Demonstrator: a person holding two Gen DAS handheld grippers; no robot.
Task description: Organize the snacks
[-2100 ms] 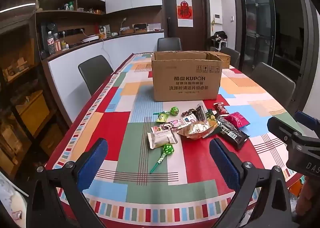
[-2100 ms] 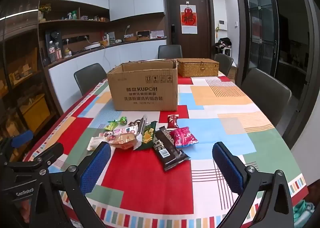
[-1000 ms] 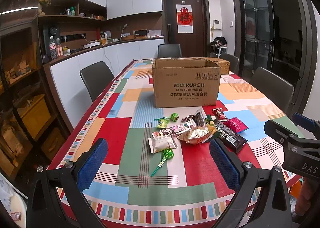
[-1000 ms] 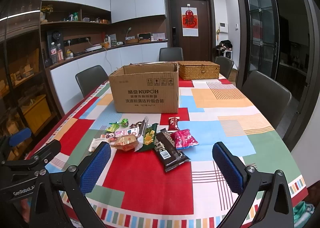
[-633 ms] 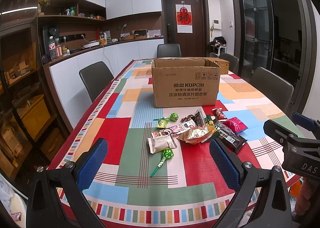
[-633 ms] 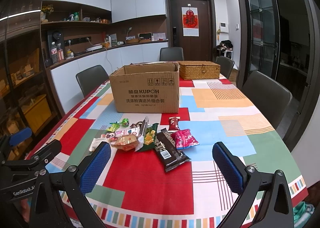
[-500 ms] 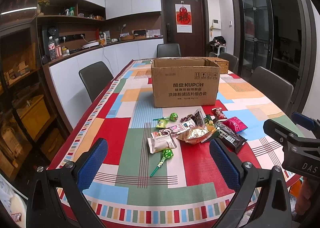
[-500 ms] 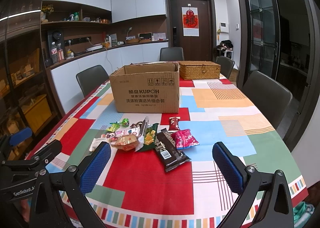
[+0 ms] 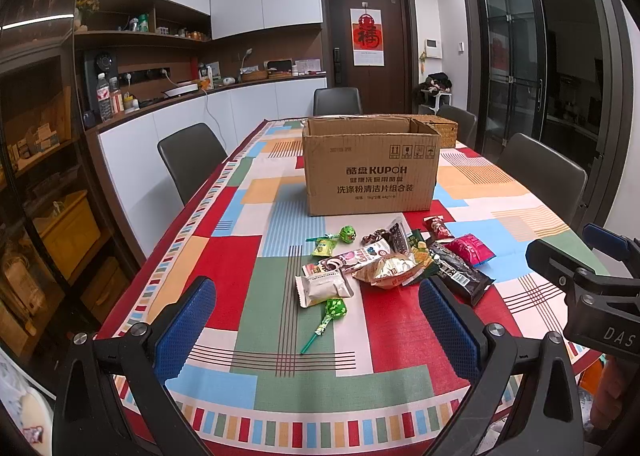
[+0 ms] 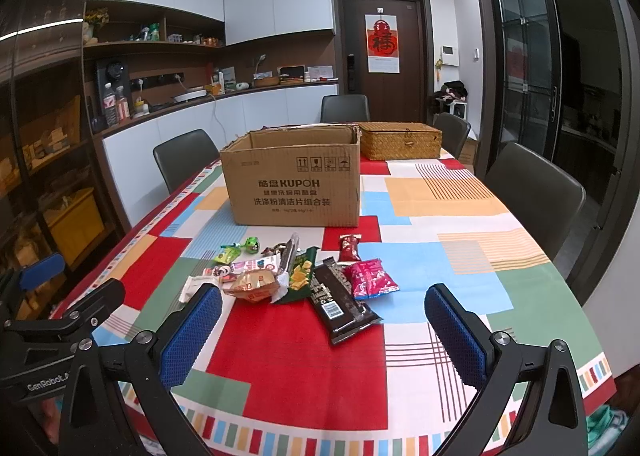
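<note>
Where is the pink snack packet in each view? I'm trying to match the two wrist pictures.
Left wrist view: the pink packet lies right of centre, at the right end of the snack pile, just beyond the black wrapper.
Right wrist view: the pink packet lies near the centre, right of the black wrapper.
Shared landmark: the cardboard box stands behind the pile in both.
</note>
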